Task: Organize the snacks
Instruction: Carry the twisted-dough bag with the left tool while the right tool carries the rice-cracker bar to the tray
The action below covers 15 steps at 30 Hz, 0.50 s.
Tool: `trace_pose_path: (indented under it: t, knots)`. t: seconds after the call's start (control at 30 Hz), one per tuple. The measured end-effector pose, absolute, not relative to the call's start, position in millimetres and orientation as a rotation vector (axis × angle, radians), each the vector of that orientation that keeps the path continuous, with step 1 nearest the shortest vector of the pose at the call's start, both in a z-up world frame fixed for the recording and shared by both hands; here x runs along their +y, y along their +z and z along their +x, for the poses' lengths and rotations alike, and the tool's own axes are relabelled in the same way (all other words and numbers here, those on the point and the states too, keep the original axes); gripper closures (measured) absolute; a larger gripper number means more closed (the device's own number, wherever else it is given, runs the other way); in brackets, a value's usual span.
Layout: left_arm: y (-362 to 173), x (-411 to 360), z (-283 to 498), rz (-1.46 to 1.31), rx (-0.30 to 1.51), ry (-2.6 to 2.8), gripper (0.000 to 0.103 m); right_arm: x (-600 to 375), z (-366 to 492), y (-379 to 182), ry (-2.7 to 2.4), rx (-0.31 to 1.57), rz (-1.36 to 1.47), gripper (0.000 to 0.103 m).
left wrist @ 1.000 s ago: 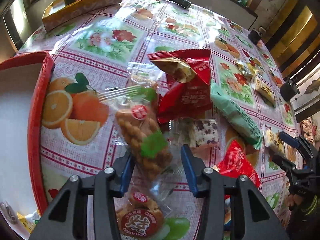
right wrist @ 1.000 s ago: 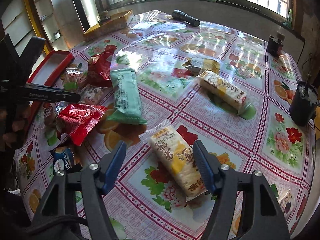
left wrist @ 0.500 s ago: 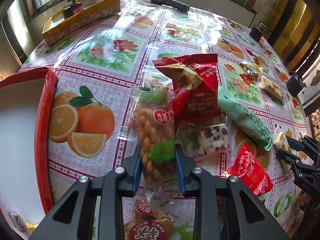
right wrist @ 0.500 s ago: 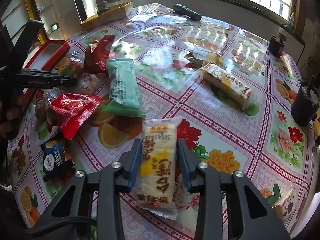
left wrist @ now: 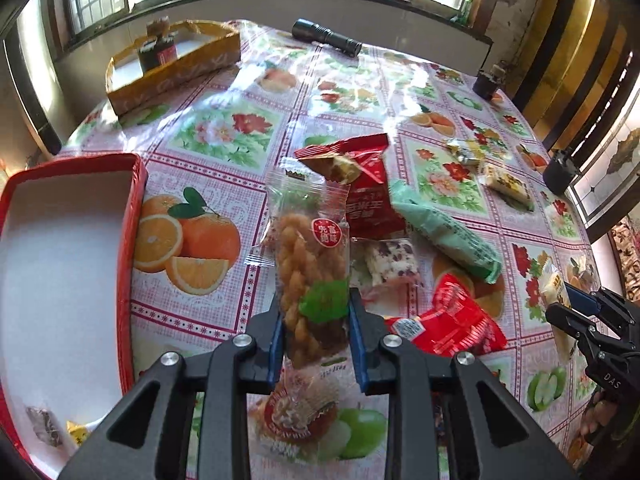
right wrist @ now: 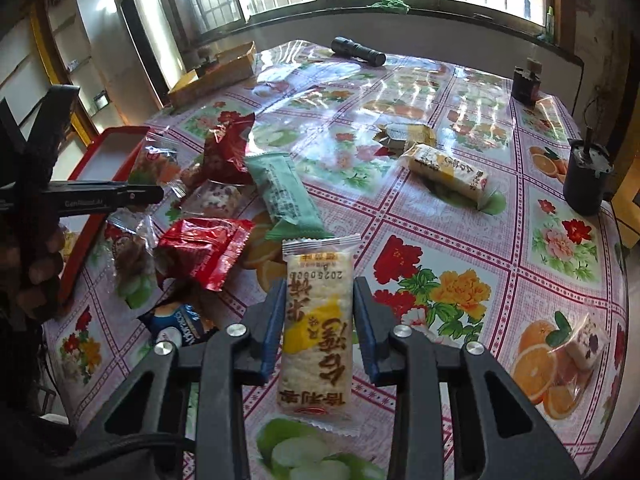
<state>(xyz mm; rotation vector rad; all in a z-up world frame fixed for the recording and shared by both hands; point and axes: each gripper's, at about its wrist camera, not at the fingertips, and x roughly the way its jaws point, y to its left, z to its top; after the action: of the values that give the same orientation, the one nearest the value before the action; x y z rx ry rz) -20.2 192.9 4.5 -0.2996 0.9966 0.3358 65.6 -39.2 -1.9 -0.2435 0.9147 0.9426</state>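
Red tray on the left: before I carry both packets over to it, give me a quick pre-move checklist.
1. Left gripper clamped on twisted-dough packet: ok.
2. Right gripper clamped on rice cracker packet: ok.
3. Red tray has free floor: ok.
4. Both packets lifted clear of the table: cannot tell.
5. Path from the left gripper to the tray free of snacks: ok.

a: tablecloth (left wrist: 224, 184): pink-red grid, orange, apple and flower panels. tray (left wrist: 132, 216): red rim, white floor.
b: twist snack pack (left wrist: 310, 264): clear wrap, golden-brown, green leaf, red seal. rice cracker pack (right wrist: 318, 320): cream, yellow patch, brown characters.
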Motion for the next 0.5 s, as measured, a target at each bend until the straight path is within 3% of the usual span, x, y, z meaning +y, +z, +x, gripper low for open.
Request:
trace_pose_path:
  t: [0.5]
  knots:
    - [30,150,-62,-0.149,0.925,0.381,0.076,-27,12,28,0.949,0.870,-0.084,0.068]
